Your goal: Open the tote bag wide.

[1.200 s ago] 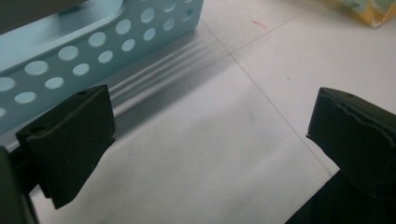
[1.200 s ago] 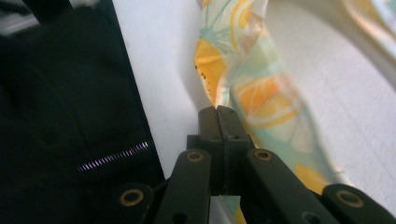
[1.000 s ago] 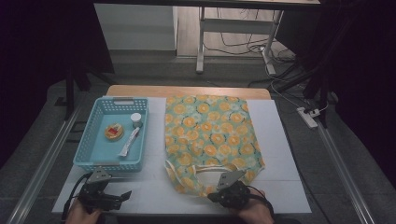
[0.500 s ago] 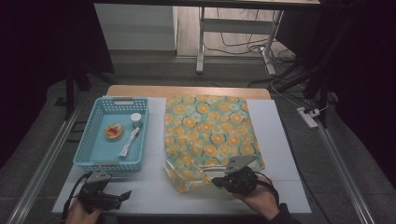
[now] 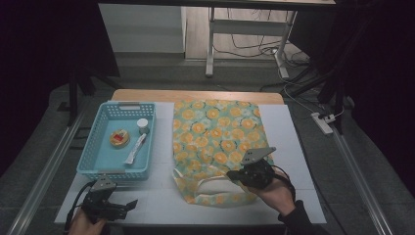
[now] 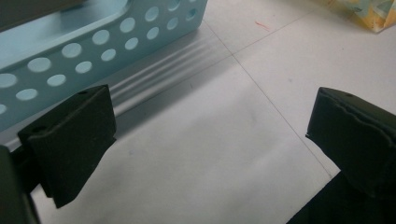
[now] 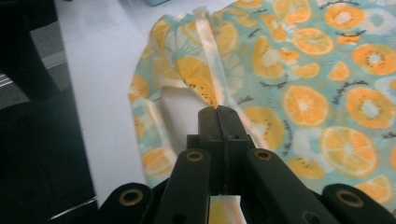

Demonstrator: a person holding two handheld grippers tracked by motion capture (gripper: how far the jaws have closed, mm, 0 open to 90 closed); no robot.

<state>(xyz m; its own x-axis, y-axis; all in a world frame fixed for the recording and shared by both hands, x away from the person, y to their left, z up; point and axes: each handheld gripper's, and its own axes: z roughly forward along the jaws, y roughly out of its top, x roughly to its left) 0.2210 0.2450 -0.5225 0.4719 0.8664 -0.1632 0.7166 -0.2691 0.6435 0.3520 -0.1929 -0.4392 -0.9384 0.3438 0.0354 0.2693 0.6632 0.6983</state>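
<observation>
The right gripper (image 7: 218, 109) has its jaws clamped together on a cream strap (image 7: 208, 56) of the fruit-print bag (image 5: 215, 142), lifting the cloth at the bag's near edge. The bag lies flat on the white surface (image 5: 293, 147), its mouth toward 6 o'clock. At 8 o'clock the left gripper (image 5: 128, 204) rests low with its jaws wide apart over bare surface. Just past it, toward 10 o'clock, sits a blue basket (image 5: 93, 147) holding a tube (image 5: 135, 149), a small jar (image 5: 143, 125) and a round tin (image 5: 120, 138).

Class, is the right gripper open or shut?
Shut: the right gripper has its jaws pressed together on the handle strap of the orange-print fabric bag.
</observation>
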